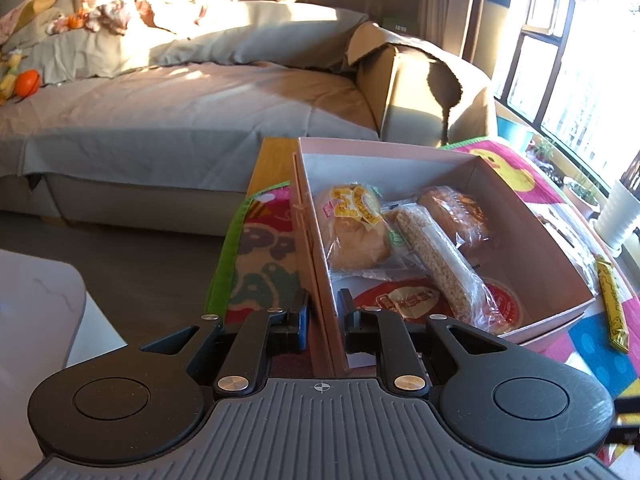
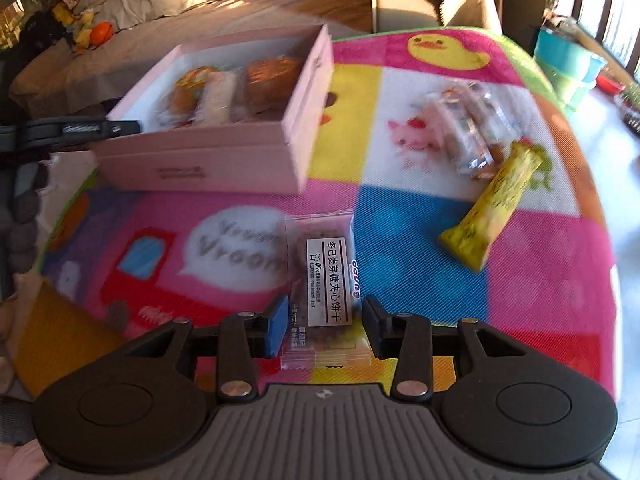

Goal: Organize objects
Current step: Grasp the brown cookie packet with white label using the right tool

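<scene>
A pink box [image 1: 460, 156] [image 2: 224, 160] stands on a colourful mat and holds several wrapped breads and a rice bar [image 1: 440, 264]. My left gripper [image 1: 323, 312] straddles the box's near left wall [image 1: 316, 264], one finger outside and one inside; whether the pads press the wall I cannot tell. My right gripper [image 2: 325, 318] is open, its fingers on either side of a clear-wrapped biscuit packet [image 2: 326, 280] lying on the mat. A yellow snack bar [image 2: 492, 204] [image 1: 612, 304] and a clear pack of small snacks [image 2: 468, 128] lie to the right.
A bed with grey sheets [image 1: 180, 112] and a cardboard box [image 1: 404, 92] stand behind the table. A white tabletop [image 1: 44, 312] is at left. A window [image 1: 580, 60], potted plants and a teal tub [image 2: 568, 64] are at right. The mat [image 2: 420, 216] covers the table.
</scene>
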Demonstrator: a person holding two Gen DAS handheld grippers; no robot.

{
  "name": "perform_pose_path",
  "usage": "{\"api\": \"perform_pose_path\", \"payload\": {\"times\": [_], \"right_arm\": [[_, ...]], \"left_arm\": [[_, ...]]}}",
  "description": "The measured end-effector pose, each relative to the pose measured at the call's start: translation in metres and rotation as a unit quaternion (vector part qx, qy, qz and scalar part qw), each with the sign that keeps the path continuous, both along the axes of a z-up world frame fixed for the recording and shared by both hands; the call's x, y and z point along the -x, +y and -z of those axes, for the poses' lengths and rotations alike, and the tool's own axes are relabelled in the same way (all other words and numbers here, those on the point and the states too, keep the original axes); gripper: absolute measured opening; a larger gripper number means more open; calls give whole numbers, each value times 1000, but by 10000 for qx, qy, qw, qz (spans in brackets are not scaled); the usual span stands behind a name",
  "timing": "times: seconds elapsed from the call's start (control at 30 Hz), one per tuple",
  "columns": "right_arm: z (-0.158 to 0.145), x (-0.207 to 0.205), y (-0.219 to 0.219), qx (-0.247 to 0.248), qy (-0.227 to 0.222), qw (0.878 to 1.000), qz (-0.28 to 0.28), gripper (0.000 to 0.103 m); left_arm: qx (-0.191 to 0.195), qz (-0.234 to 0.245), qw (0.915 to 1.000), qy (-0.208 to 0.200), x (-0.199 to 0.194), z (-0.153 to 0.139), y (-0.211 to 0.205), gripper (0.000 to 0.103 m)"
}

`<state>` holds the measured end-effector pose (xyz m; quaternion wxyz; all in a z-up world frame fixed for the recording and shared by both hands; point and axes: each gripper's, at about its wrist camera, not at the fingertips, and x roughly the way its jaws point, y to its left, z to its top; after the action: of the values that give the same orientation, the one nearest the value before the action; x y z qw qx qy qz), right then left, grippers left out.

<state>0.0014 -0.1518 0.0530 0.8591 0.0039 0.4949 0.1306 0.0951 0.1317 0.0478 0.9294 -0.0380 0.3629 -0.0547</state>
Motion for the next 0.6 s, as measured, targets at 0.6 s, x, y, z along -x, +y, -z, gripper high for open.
{"api": "perform_pose_path", "payload": {"times": [0.6], "right_arm": [[5, 13, 37, 470, -236, 9974, -497, 39]], "left_arm": [[91, 47, 9999, -5, 2, 0, 2, 18]]}}
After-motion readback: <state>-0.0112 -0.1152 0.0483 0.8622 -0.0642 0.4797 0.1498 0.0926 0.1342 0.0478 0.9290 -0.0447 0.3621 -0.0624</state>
